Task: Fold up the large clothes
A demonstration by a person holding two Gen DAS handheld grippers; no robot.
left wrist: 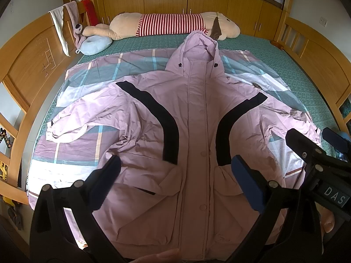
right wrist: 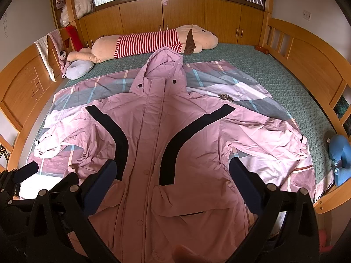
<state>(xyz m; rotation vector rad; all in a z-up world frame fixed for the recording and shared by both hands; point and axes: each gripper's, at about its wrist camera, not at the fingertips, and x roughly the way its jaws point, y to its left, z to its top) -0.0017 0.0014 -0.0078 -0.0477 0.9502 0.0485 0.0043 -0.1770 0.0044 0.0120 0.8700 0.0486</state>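
A large pink hooded jacket with black curved stripes lies face up and spread flat on the bed, sleeves out to both sides, hood toward the far end; it also shows in the right wrist view. My left gripper is open and empty, held above the jacket's lower front. My right gripper is open and empty, held above the same lower part; it also shows at the right edge of the left wrist view.
A plaid sheet lies under the jacket on the green mattress. A long striped plush toy and a blue neck pillow lie at the far end. Another blue pillow sits at the right. Wooden bed rails surround the bed.
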